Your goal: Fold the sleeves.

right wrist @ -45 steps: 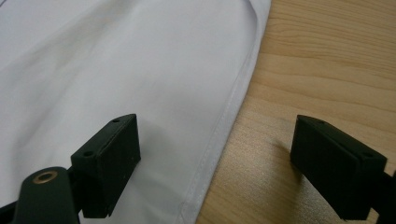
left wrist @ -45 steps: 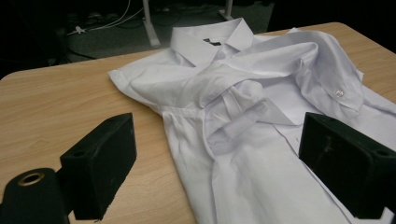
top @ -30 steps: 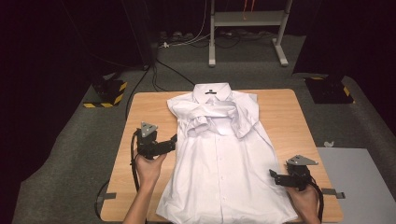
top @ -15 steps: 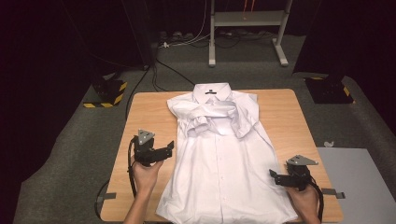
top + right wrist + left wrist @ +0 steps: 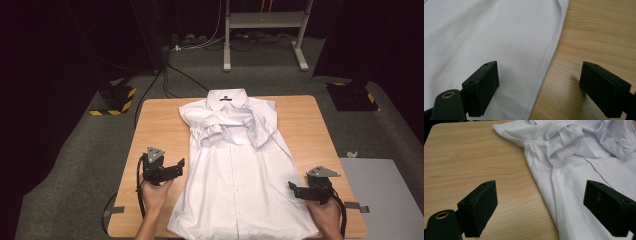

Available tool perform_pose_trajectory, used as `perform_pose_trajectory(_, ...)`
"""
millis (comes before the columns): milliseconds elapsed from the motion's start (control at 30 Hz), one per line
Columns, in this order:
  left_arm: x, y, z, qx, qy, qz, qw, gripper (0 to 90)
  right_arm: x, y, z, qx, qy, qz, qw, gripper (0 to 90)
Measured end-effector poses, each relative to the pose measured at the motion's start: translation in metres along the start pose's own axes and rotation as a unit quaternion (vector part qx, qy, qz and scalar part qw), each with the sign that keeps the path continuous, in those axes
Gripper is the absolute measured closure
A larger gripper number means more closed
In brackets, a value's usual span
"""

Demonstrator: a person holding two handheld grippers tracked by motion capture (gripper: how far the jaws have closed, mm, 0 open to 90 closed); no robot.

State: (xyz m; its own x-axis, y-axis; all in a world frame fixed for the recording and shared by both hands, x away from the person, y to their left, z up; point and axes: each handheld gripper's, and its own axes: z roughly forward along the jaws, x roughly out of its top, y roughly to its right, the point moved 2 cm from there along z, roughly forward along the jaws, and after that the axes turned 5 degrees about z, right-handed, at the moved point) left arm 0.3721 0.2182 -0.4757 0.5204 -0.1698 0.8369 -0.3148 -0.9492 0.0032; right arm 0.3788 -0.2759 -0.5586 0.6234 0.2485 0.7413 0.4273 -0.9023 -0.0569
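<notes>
A white button-up shirt (image 5: 240, 170) lies front up on the wooden table (image 5: 160, 125), collar at the far side and both sleeves folded across the chest. My left gripper (image 5: 177, 165) is open beside the shirt's left edge; in the left gripper view its jaws straddle that side seam (image 5: 554, 195) above the table (image 5: 474, 165), touching nothing. At the shirt's lower right edge my right gripper (image 5: 292, 189) is open too. In the right gripper view the stitched edge of the shirt (image 5: 544, 70) runs between the jaws, just over the wood (image 5: 599, 37).
A grey metal stand (image 5: 262, 30) and cables sit on the floor beyond the table. Black blocks with yellow stripes (image 5: 112, 97) lie at the far left and far right (image 5: 352, 95). A grey board (image 5: 385, 190) lies to the right of the table.
My left gripper has sunk and come a little nearer the person, still open beside the shirt's edge. The right gripper and the shirt have not moved.
</notes>
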Motion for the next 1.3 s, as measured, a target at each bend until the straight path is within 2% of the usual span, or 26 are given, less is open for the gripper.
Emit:
perform_pose_trajectory(167, -0.009, -0.002, 0.004, 0.007, -0.013, 0.006, 0.9999, 12.1, 0.000, 0.000, 0.000, 0.000, 0.000, 0.000, 1.0000, 15.6)
perform_pose_trajectory(400, -0.024, -0.005, 0.007, 0.015, -0.026, 0.003, 0.9995, 12.2, 0.000, 0.000, 0.000, 0.000, 0.000, 0.000, 1.0000, 15.6)
perform_pose_trajectory(667, -0.038, -0.005, 0.014, 0.027, -0.043, 0.012, 0.9987, 12.2, 0.000, 0.000, 0.000, -0.001, 0.000, 0.000, 1.0000, 15.6)
perform_pose_trajectory(1300, -0.060, -0.005, 0.036, 0.031, -0.075, -0.008, 0.9966, 12.2, 0.000, 0.000, 0.000, -0.001, 0.000, 0.001, 1.0000, 15.6)
